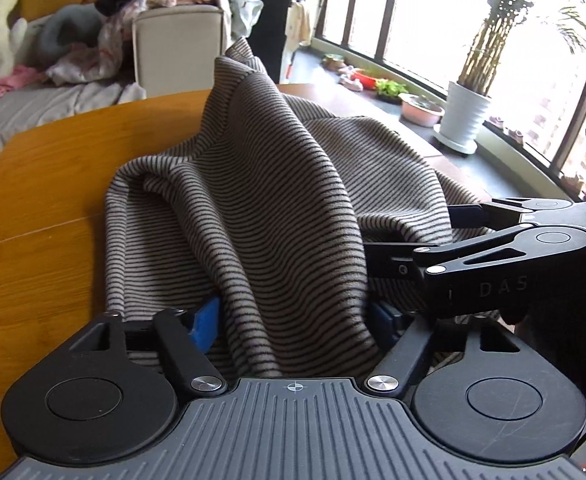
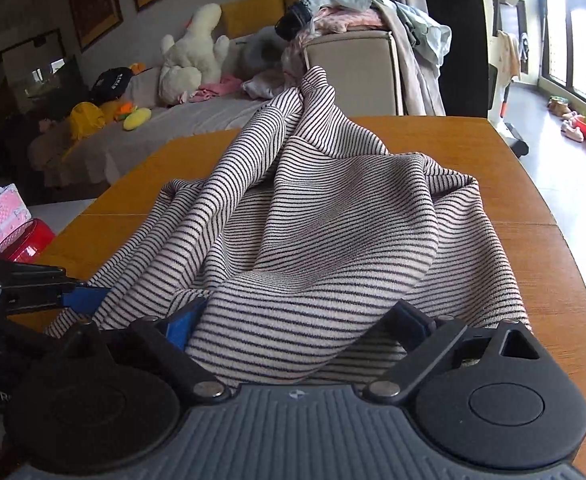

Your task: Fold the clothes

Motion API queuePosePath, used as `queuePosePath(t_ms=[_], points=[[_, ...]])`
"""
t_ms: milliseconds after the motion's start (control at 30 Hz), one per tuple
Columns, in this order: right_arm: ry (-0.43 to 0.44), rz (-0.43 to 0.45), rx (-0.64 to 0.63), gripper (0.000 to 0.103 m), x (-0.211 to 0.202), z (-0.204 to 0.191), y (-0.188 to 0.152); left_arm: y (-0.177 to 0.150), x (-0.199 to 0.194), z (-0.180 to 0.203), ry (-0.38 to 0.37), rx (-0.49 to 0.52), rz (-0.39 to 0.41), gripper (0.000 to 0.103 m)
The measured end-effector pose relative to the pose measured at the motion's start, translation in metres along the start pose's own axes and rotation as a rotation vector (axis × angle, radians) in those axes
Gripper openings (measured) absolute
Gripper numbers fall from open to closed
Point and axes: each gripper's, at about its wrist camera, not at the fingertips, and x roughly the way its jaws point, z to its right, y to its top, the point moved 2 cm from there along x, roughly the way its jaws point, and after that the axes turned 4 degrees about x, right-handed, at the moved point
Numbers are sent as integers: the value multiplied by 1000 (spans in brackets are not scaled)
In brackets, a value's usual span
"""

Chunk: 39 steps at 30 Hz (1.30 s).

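A striped grey-and-black garment (image 1: 261, 200) lies bunched on the wooden table (image 1: 45, 208), with one part raised in a peak at the back. My left gripper (image 1: 293, 316) is shut on a fold of its near edge; the cloth drapes between the blue pads (image 1: 205, 320). The right gripper shows at the right of this view (image 1: 433, 256), beside the garment. In the right wrist view the same garment (image 2: 333, 232) covers the table (image 2: 533, 208). My right gripper (image 2: 297, 328) is shut on its near edge. The left gripper's fingers (image 2: 73, 296) show at the left.
Behind the table stands a beige chair (image 2: 353, 72) piled with clothes. A sofa with plush toys (image 2: 193, 56) is at the back left. A pink case on a red box (image 2: 9, 228) sits left of the table. Potted plants (image 1: 465, 116) line the window sill.
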Motion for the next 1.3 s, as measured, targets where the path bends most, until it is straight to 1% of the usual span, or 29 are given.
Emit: queuePosePath(t_ms=[33, 67, 100, 133, 167, 200, 233, 267, 300, 333, 400, 433, 500, 567, 600, 633, 700, 767, 800, 833, 900, 933, 967, 1000, 1033, 1067, 1133, 1267, 1300], points=[[8, 7, 7, 82, -2, 2, 0, 1, -3, 2, 3, 9, 3, 58], [19, 17, 33, 79, -4, 6, 1, 1, -5, 4, 6, 19, 6, 51], [31, 28, 64, 72, -5, 10, 3, 2, -8, 6, 9, 28, 10, 49], [46, 42, 101, 61, -6, 15, 5, 3, -11, 2, -4, 10, 9, 44], [55, 56, 129, 53, -7, 20, 9, 4, -14, -1, -17, -9, 9, 39], [45, 73, 135, 37, -7, 22, 13, 5, -17, -6, -31, -26, 10, 36], [19, 93, 129, 27, -7, 23, 18, 9, -18, -13, -41, -35, 13, 32], [-4, 116, 120, 26, -9, 23, 26, 15, -19, -20, -41, -32, 21, 28], [-14, 144, 115, 24, -13, 24, 37, 22, -20, -25, -30, -11, 35, 26], [-12, 170, 123, 23, -19, 26, 50, 30, -21, -30, -6, 22, 55, 24], [-32, 210, 132, 22, -26, 36, 81, 51, -26, -43, 67, 83, 116, 22], [-47, 229, 136, 22, -28, 42, 97, 62, -30, -52, 95, 95, 147, 21], [-77, 265, 143, 22, -33, 55, 129, 89, -43, -79, 165, 88, 230, 21], [-125, 267, 146, 22, -23, 70, 154, 114, -51, -117, 269, 45, 308, 20], [-157, 257, 144, 22, -11, 76, 161, 122, -50, -134, 314, 15, 321, 15], [-199, 241, 146, 22, 4, 84, 167, 128, -47, -154, 360, -29, 323, 13], [-273, 206, 193, 22, 34, 101, 169, 130, -32, -190, 422, -122, 279, 13], [-308, 188, 302, 25, 57, 116, 156, 127, -18, -222, 483, -203, 228, 14], [-309, 192, 337, 28, 65, 118, 148, 123, -17, -228, 486, -241, 219, 15], [-297, 208, 339, 33, 70, 115, 138, 119, -16, -234, 489, -278, 210, 16], [-272, 239, 345, 39, 82, 110, 117, 112, -25, -221, 425, -313, 252, 37], [-260, 252, 343, 40, 85, 106, 109, 109, -29, -215, 392, -330, 272, 57], [-250, 260, 335, 40, 86, 101, 103, 107, -33, -200, 373, -320, 309, 72], [-240, 268, 327, 40, 87, 96, 97, 107, -28, -183, 328, -298, 336, 78], [-231, 271, 324, 40, 86, 92, 92, 107, -23, -165, 283, -275, 363, 87], [-223, 267, 328, 40, 83, 91, 89, 108, -19, -147, 238, -253, 390, 92], [-207, 242, 331, 36, 74, 86, 81, 102, 2, -113, 138, -192, 392, 96], [-176, 179, 331, 31, 56, 75, 60, 74, 46, -68, 61, -73, 293, 96], [-163, 159, 335, 30, 51, 73, 54, 64, 52, -64, 61, -64, 262, 96]])
